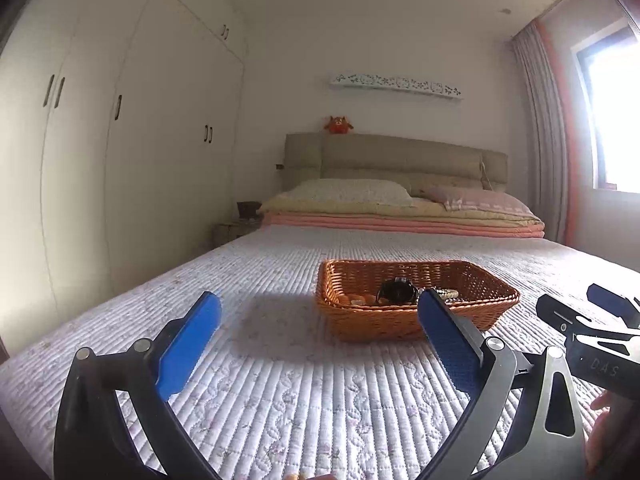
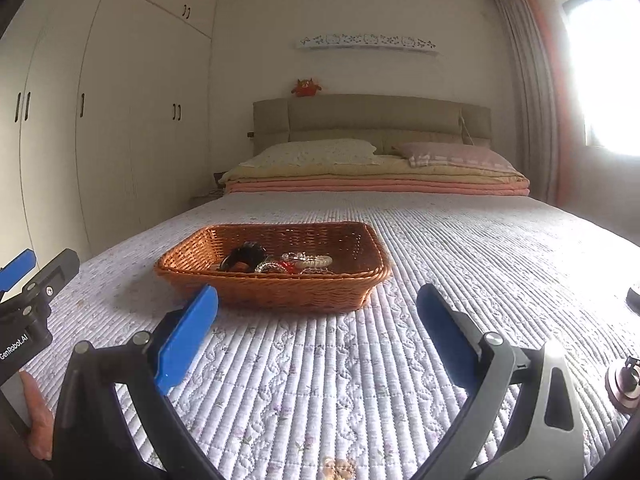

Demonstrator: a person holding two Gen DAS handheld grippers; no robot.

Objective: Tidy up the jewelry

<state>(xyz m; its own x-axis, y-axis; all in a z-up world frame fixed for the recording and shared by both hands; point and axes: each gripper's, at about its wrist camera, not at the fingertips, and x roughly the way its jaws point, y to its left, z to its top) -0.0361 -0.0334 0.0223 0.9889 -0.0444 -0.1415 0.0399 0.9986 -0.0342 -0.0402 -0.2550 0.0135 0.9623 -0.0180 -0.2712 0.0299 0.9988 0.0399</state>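
An orange wicker basket (image 1: 360, 320) (image 2: 280, 292) sits on the quilted bed. It holds a black watch (image 1: 397, 292) (image 2: 244, 258), a pearl bracelet (image 1: 448, 293) (image 2: 316, 262) and other small jewelry. My left gripper (image 1: 320, 312) is open and empty, just short of the basket's near left side. My right gripper (image 2: 318, 304) is open and empty, in front of the basket's near right corner. The right gripper also shows in the left wrist view (image 1: 592, 320), and the left gripper shows at the left edge of the right wrist view (image 2: 24, 280).
The white quilt (image 2: 480, 264) covers the bed. Pillows and folded blankets (image 2: 376, 172) lie at the headboard. White wardrobes (image 1: 120, 160) stand on the left; a curtained window (image 2: 592, 72) is on the right. A small round metal object (image 2: 624, 384) lies at the right edge.
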